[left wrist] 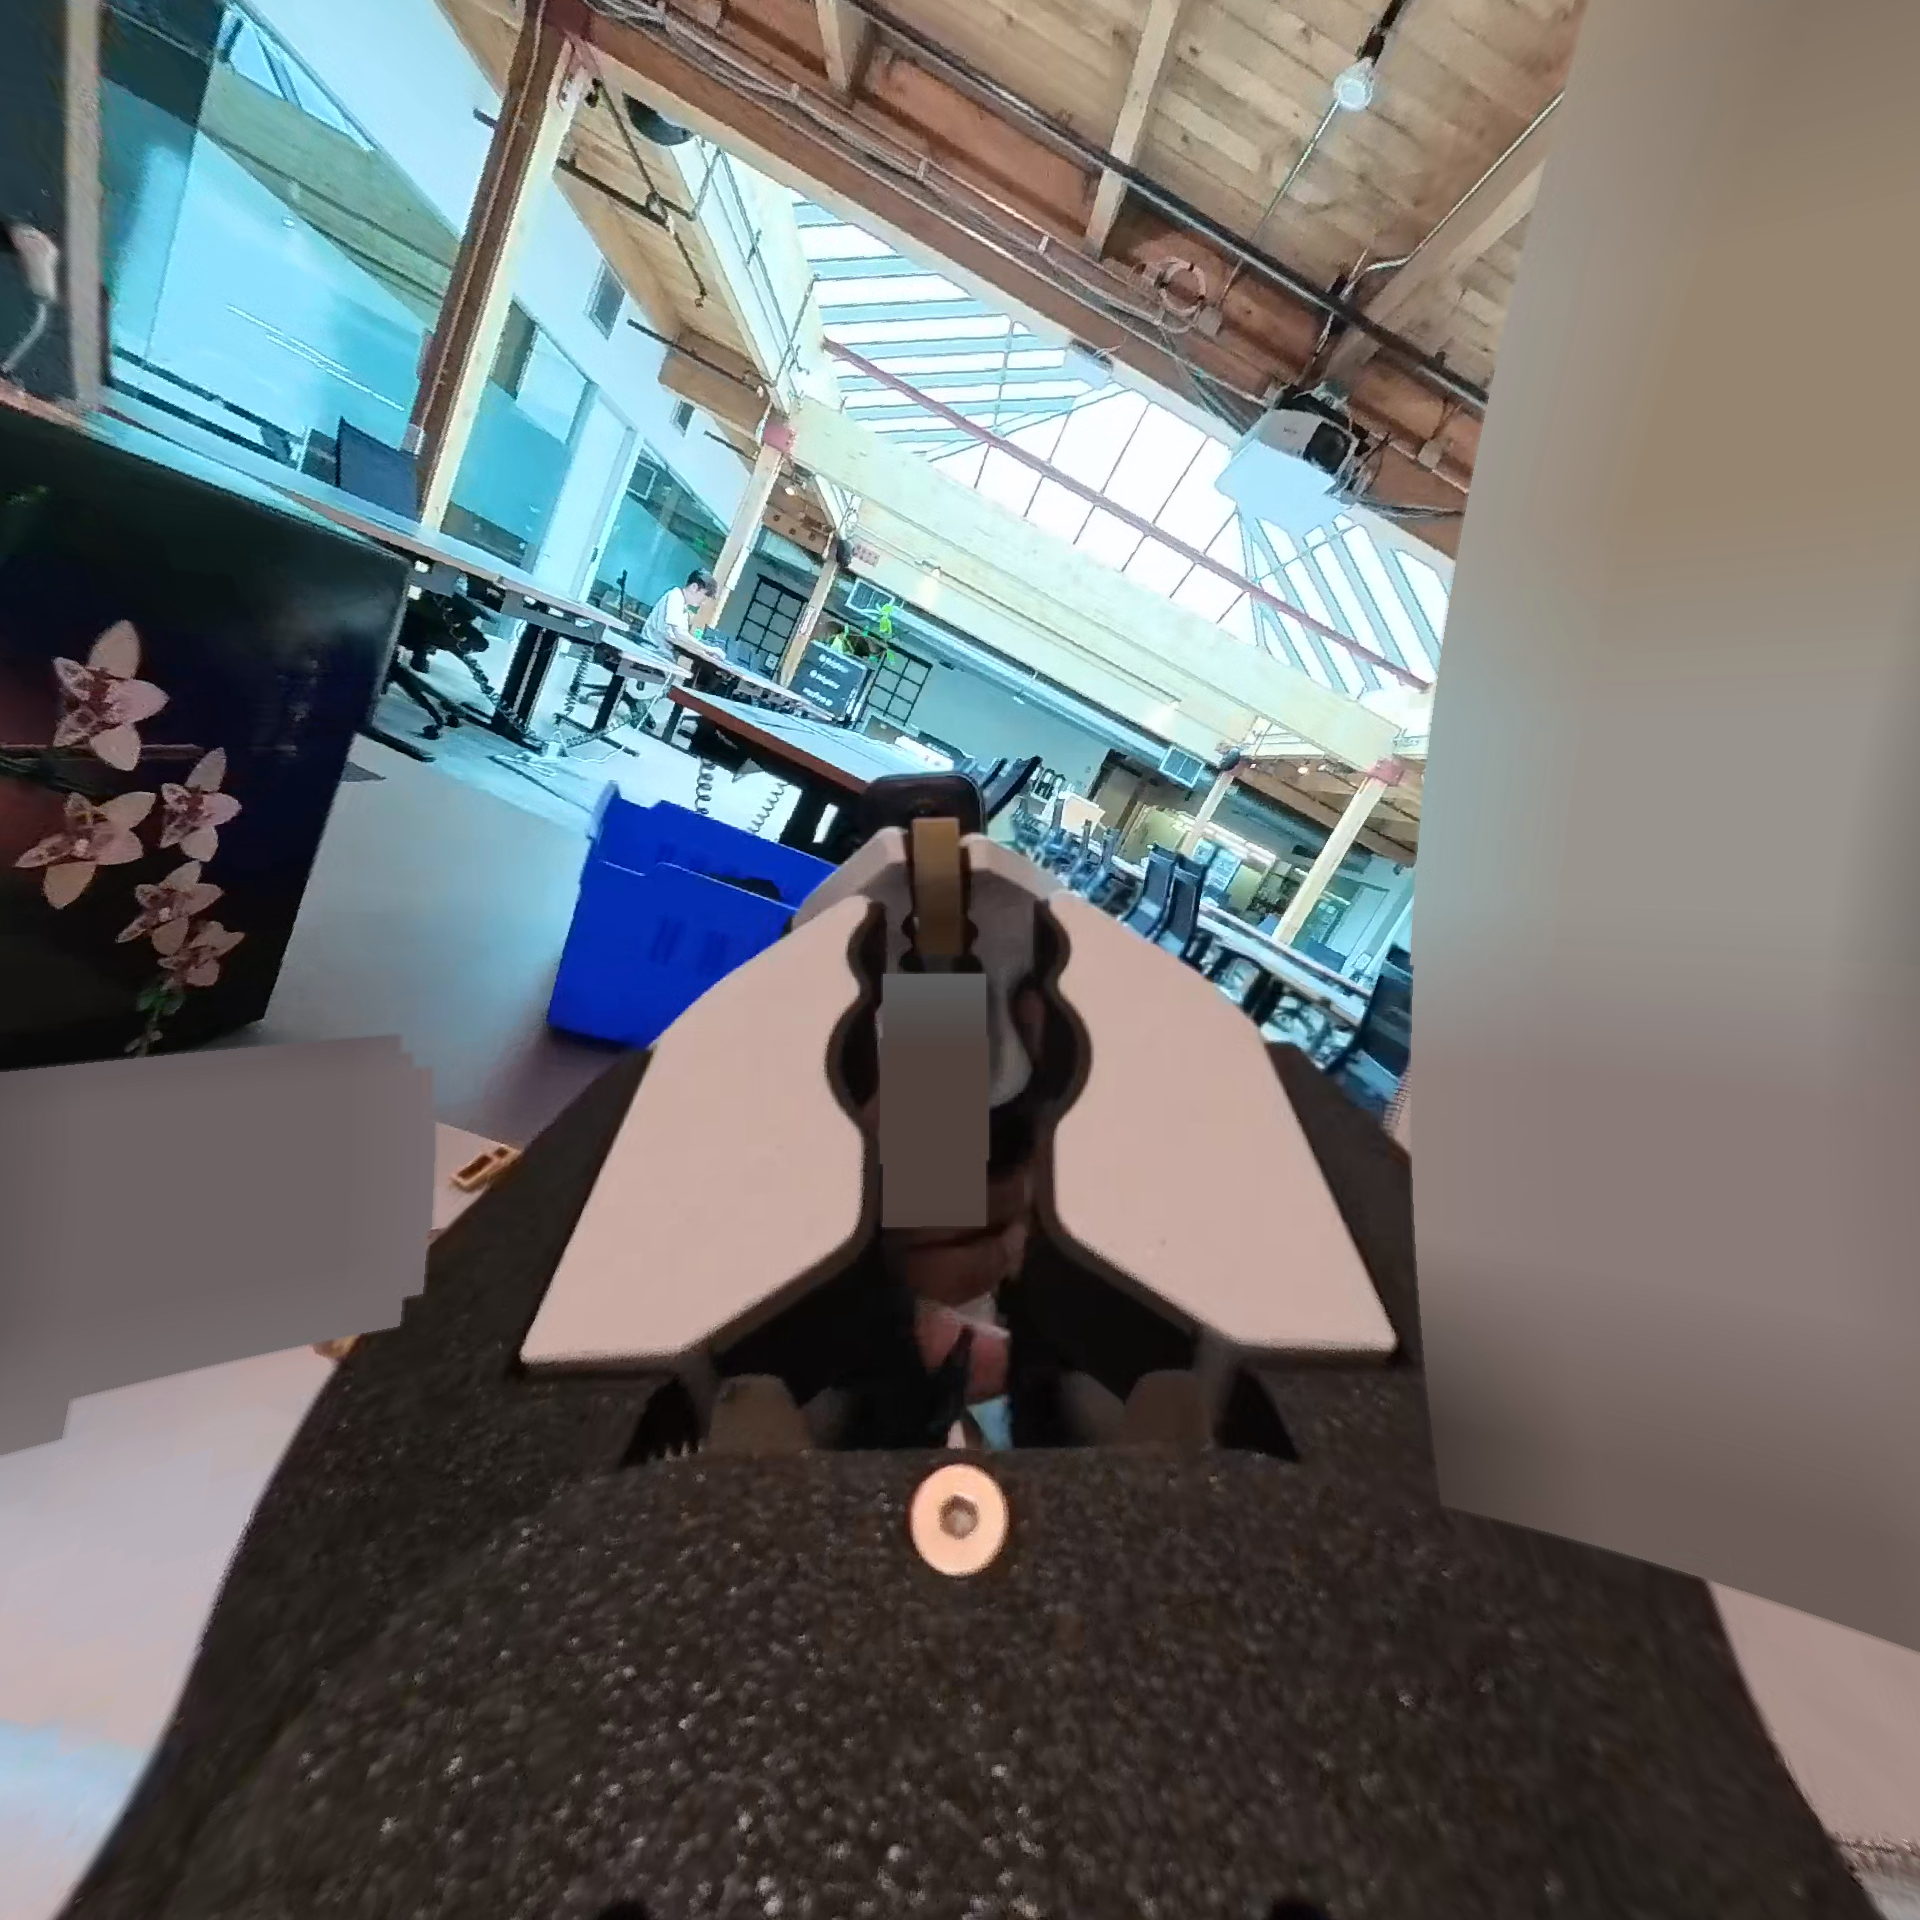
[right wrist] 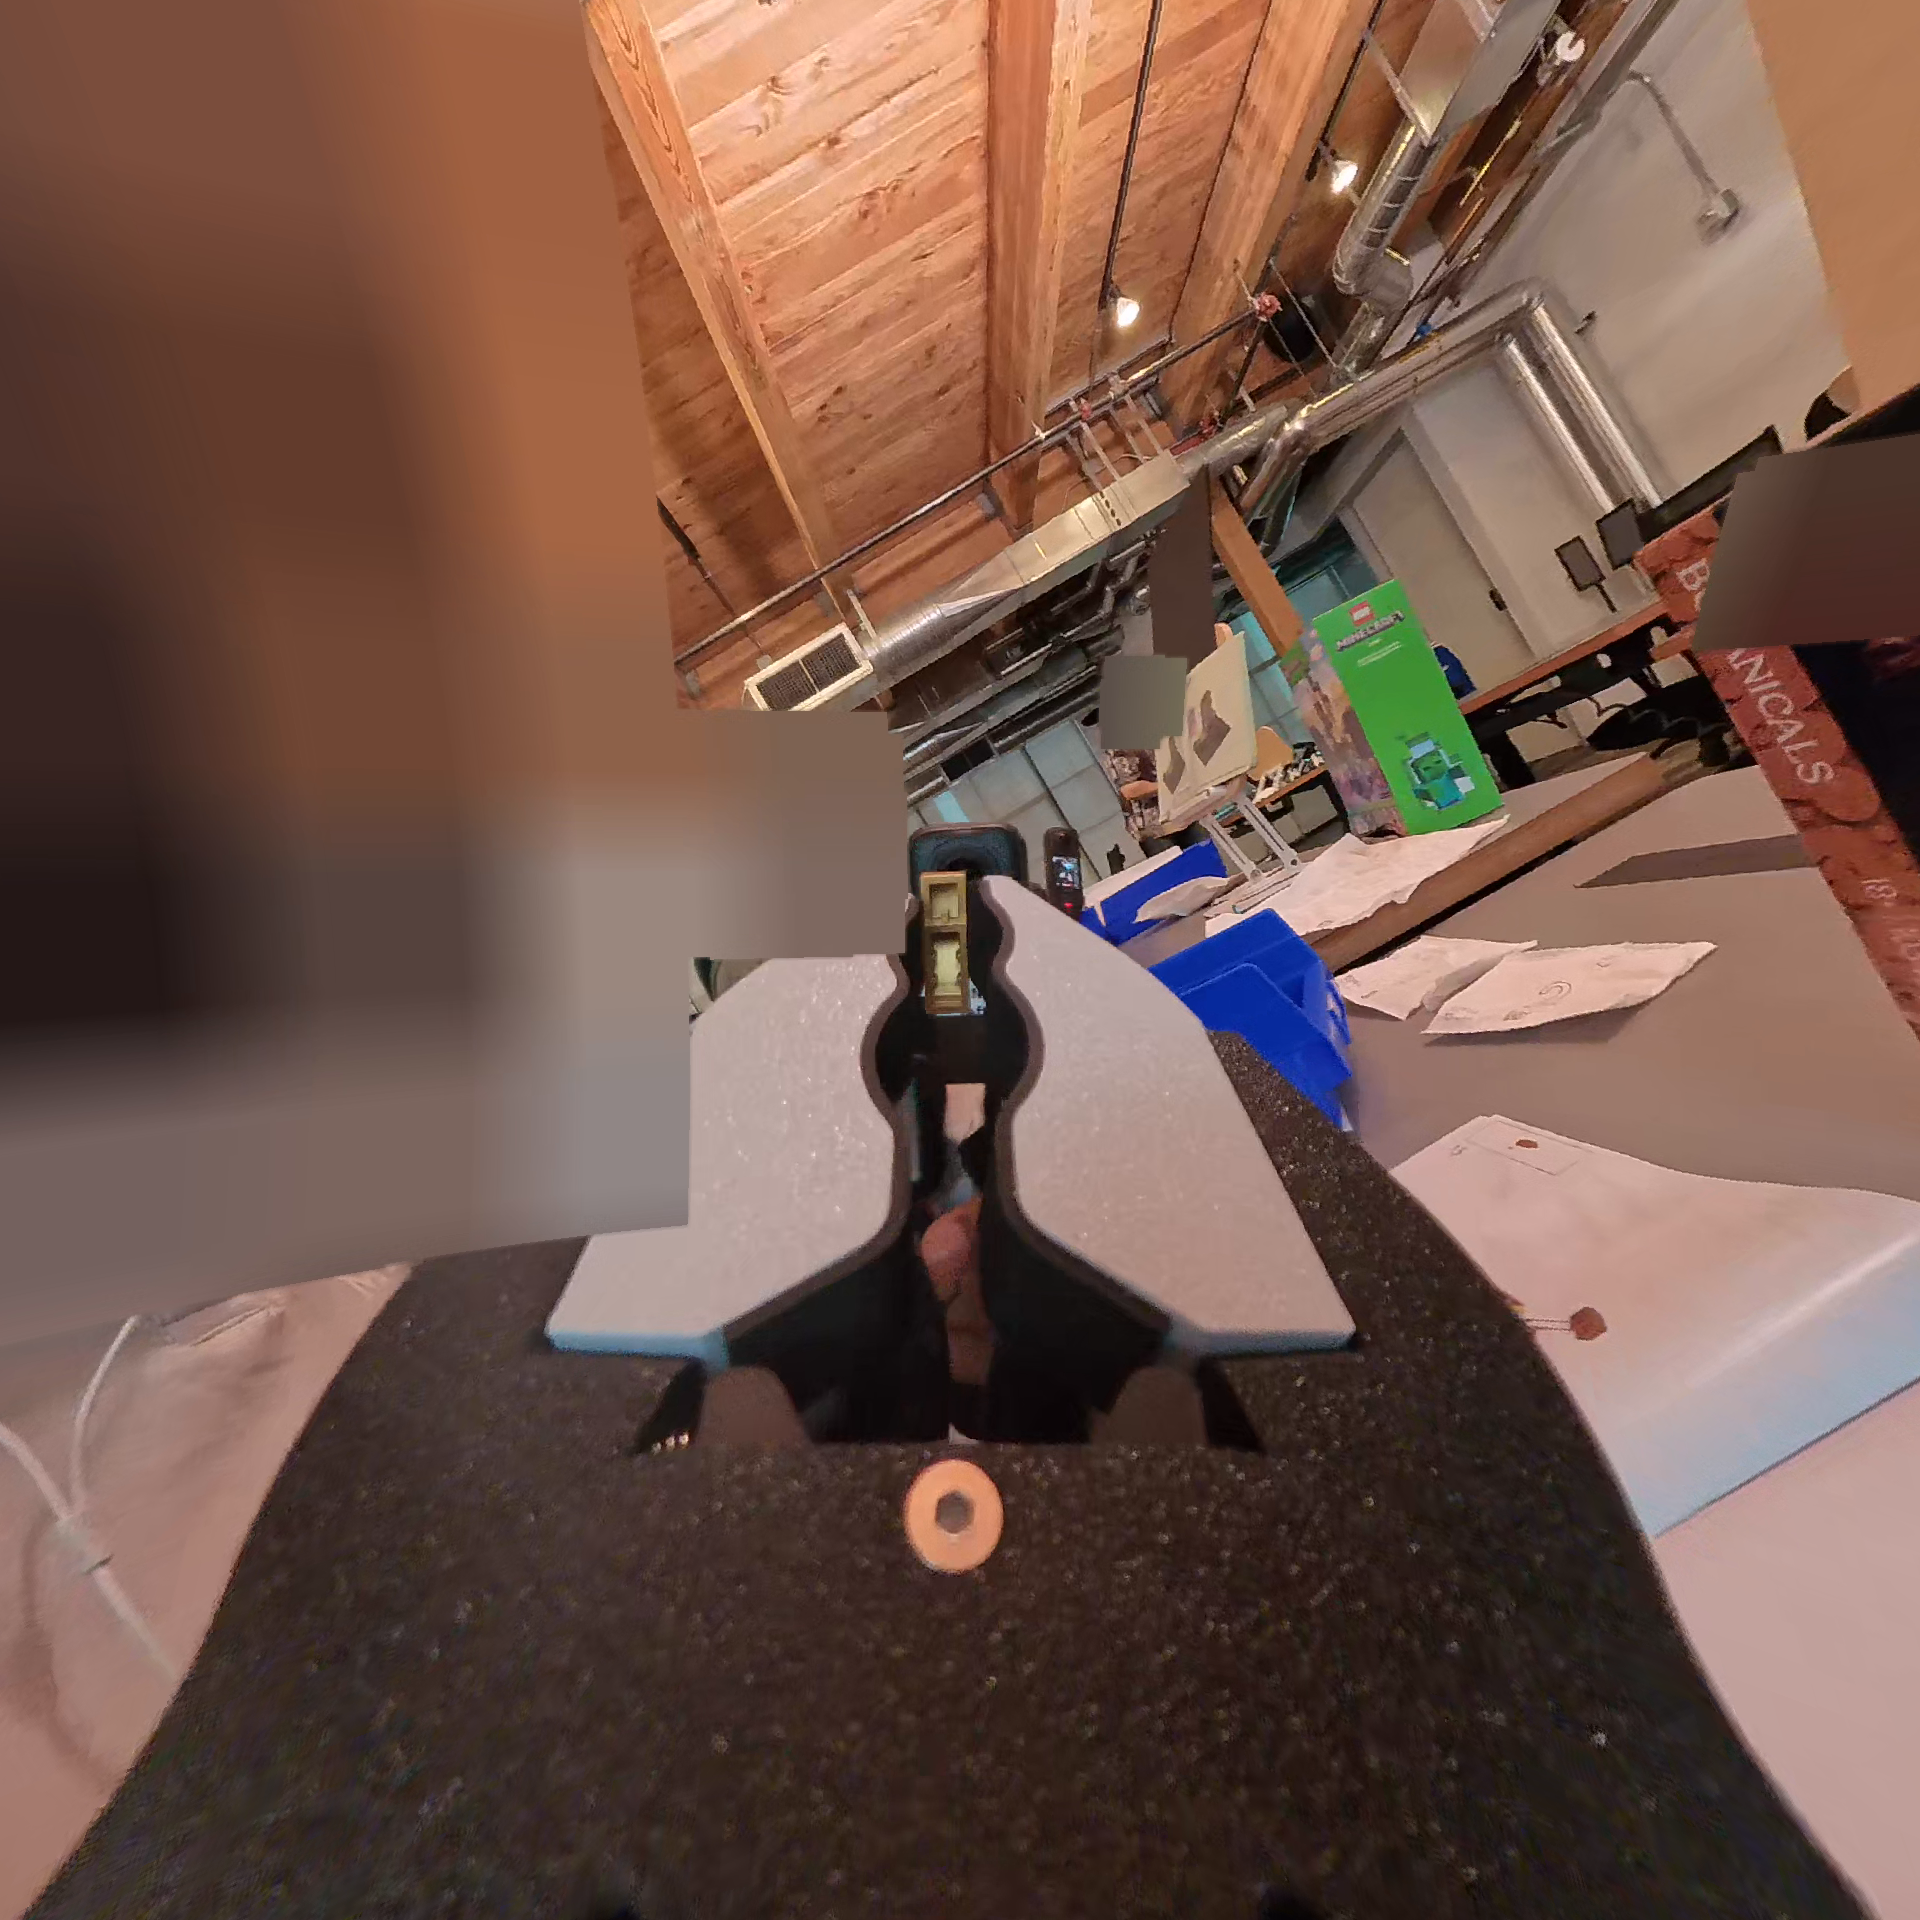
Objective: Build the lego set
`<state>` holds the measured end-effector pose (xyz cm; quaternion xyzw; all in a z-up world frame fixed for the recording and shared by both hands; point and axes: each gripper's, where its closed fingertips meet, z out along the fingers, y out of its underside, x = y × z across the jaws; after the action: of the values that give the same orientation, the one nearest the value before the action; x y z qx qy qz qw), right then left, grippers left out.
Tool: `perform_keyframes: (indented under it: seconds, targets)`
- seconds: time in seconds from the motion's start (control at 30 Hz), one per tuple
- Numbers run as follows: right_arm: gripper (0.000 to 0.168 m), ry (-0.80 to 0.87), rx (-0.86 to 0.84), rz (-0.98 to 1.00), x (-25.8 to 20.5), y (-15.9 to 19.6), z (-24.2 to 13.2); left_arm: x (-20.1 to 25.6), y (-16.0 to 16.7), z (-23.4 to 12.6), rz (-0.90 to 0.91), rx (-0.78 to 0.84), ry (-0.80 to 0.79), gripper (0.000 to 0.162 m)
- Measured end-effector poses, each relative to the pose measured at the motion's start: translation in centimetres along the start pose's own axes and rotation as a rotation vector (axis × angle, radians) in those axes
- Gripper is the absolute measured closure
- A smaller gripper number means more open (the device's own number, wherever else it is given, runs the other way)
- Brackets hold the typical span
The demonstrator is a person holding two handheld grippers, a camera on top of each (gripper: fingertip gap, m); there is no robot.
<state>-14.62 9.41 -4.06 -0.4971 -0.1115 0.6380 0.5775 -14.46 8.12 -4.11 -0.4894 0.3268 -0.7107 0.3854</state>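
Up close, my left gripper (left wrist: 940, 935) had its jaws drawn narrow, and between their tips I could see an olive-tan lego piece (left wrist: 938, 883); whether my own tips or the other gripper's gripped it there I could not tell. My right gripper (right wrist: 951, 961) had its jaws pinched onto the same kind of piece, its hollow underside (right wrist: 945, 940) turned toward my camera. Both grippers were raised off the counter (right wrist: 1621, 1049) and faced each other nose to nose, each view showing the other's camera just behind the piece.

I judged this as a mid-air join or hand-over within the build, though I could not see whether one piece or two sat between the tips. The next move, to my mind, called for squaring the parts and pressing them straight together without twisting.

Farther off lay a small tan piece (left wrist: 483, 1166) on the counter, blue bins (right wrist: 1262, 982), paper sheets (right wrist: 1558, 982), the dark flower-printed box (left wrist: 156, 790) and a green box (right wrist: 1392, 707).
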Motion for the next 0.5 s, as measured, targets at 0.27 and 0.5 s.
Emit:
perform_keyframes:
  seconds: [0.27,0.5]
  targets:
    - [0.161,-0.005,-0.013,0.007,-0.6,0.7,0.1,0.5,0.8,0.0,0.036,-0.035,0.002,0.155]
    - [0.143,-0.001,-0.551,-0.329,-0.2,2.8,-2.7,-0.2,3.9,-3.3,0.026,-0.483,-0.018,0.155]
